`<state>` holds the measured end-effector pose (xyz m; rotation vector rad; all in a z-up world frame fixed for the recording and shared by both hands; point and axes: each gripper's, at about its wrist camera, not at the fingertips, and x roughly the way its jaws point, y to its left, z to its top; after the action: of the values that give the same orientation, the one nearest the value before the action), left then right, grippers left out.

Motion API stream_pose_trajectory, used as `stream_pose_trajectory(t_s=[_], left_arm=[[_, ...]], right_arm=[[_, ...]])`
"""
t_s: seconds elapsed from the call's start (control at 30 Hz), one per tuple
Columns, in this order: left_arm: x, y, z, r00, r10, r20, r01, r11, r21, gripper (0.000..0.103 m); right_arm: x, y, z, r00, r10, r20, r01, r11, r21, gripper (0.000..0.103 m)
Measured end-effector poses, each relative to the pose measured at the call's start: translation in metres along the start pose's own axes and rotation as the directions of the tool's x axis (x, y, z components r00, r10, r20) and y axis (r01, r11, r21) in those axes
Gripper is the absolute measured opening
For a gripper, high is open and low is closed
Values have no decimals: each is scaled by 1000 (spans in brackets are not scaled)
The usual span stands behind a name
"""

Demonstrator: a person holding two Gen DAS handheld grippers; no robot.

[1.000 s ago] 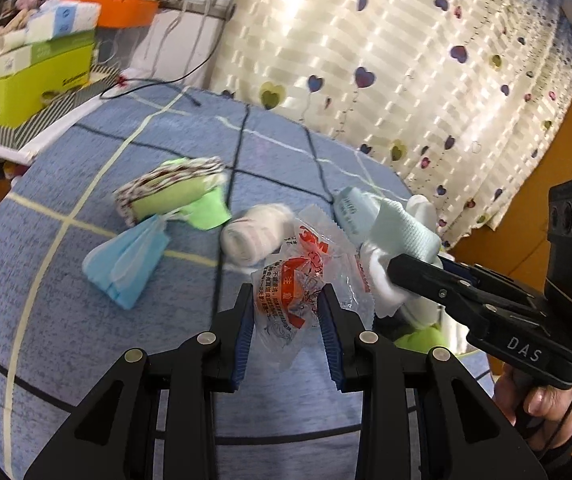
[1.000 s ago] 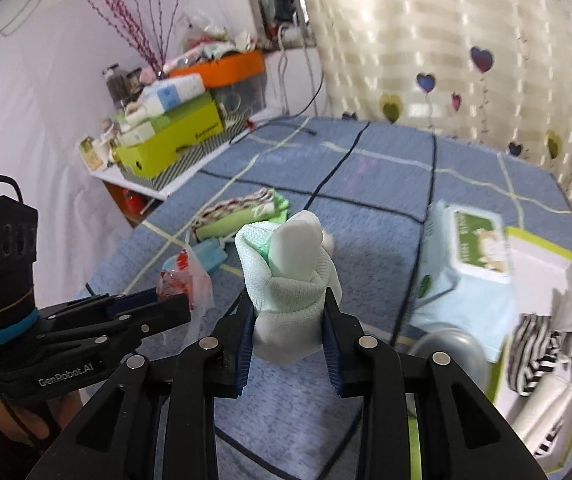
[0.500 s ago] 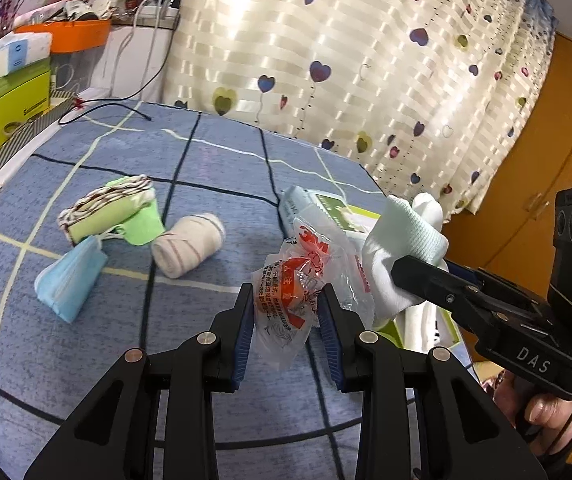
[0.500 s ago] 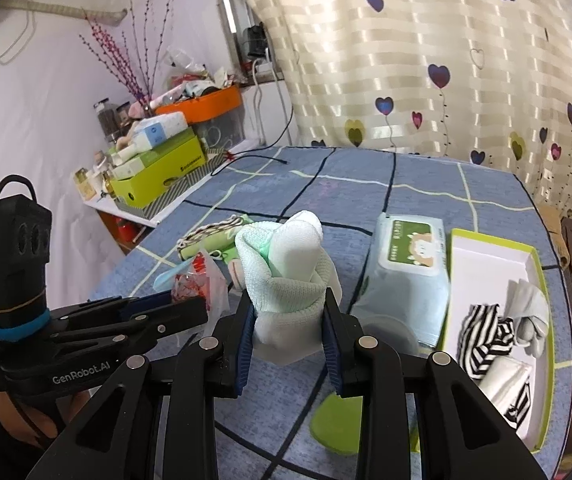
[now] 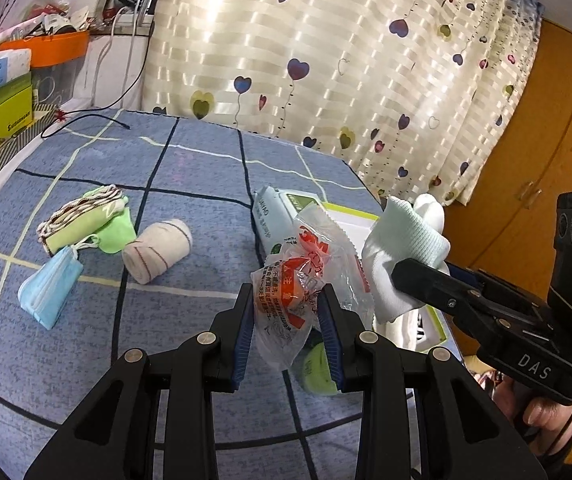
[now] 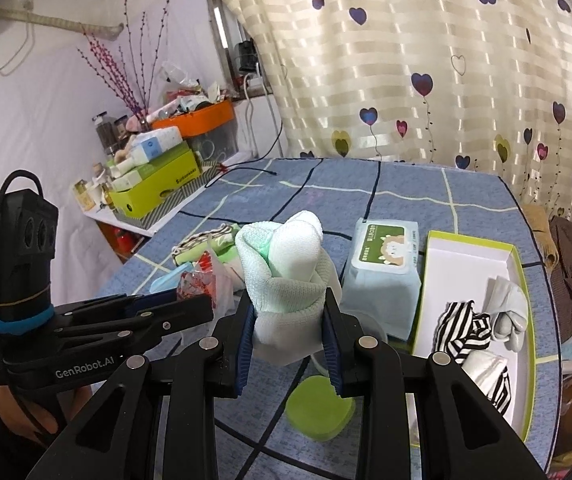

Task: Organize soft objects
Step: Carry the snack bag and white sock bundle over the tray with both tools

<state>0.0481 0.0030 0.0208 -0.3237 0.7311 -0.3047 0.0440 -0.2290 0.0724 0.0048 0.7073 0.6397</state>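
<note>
- Left claw (image 5: 287, 330) pinches a crinkled clear plastic packet (image 5: 297, 280) with red print, held above the blue checked table (image 5: 190, 184).
- Right claw (image 6: 287, 344) clamps a rolled pale-green and white sock bundle (image 6: 286, 276) between its blue pads, upright, off the table.
- Ahead and left of the left claw lie a beige bandage roll (image 5: 157, 250), a blue face mask (image 5: 48, 288) and a green folded cloth (image 5: 86, 226), close together.
- Just beyond the right claw sits a wet-wipes pack (image 6: 383, 272); to its right, a green-rimmed box (image 6: 519, 264) holds striped socks (image 6: 465, 332) and a white sock (image 6: 507, 312).
- A green lid (image 6: 319, 410) lies below the right claw.
</note>
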Motion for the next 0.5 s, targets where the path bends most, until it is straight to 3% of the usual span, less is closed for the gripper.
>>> stream_pose_trajectory(t_s=[0.5], left_arm=[[25,-55,8,998,-51,-38,54,995,89,33]], right_arm=[[-27,-51,-12,998,-49,41,46,995,87,29]])
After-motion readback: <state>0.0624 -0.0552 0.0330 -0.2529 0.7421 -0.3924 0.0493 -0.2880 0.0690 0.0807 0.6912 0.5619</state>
